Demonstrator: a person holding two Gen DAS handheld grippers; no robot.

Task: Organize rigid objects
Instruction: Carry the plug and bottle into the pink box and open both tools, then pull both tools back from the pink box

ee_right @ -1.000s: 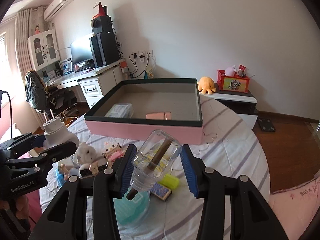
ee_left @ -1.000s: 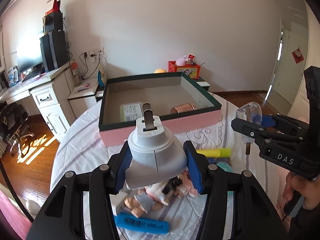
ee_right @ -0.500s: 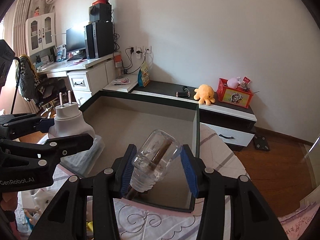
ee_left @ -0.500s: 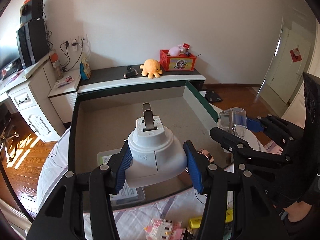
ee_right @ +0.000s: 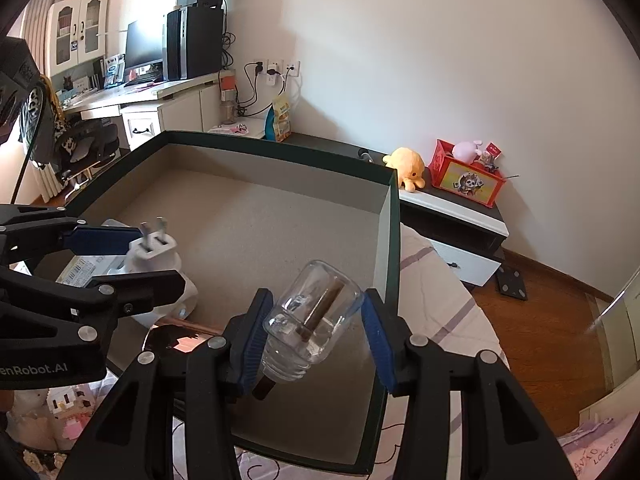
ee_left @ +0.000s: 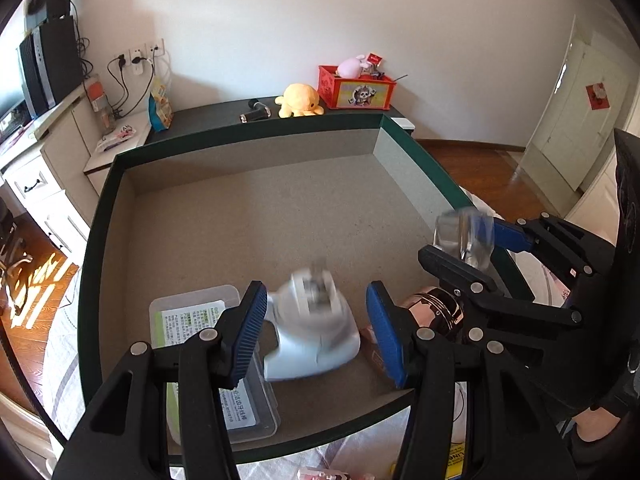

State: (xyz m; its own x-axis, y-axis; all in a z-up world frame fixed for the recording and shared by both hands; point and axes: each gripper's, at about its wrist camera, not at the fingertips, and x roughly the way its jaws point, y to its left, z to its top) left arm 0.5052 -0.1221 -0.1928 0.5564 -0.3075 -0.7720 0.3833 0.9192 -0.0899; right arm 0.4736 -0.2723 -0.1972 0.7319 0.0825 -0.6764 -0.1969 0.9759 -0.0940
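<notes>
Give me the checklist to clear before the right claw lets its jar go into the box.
1. Right claw grip on glass jar: ok, pads press both sides.
2. Jar over the box: ok, inside its right wall.
3. Landing spot: ok, bare floor below; copper cylinder lies to the side.
4. Jar contents secure: not ok, no lid, brown stick pokes out of the mouth.
5. White plug adapter free of left claw: ok, pads stand off it; blurred, so settled cannot tell.
6. Clearance between claws: cannot tell, they overlap in the left wrist view.
</notes>
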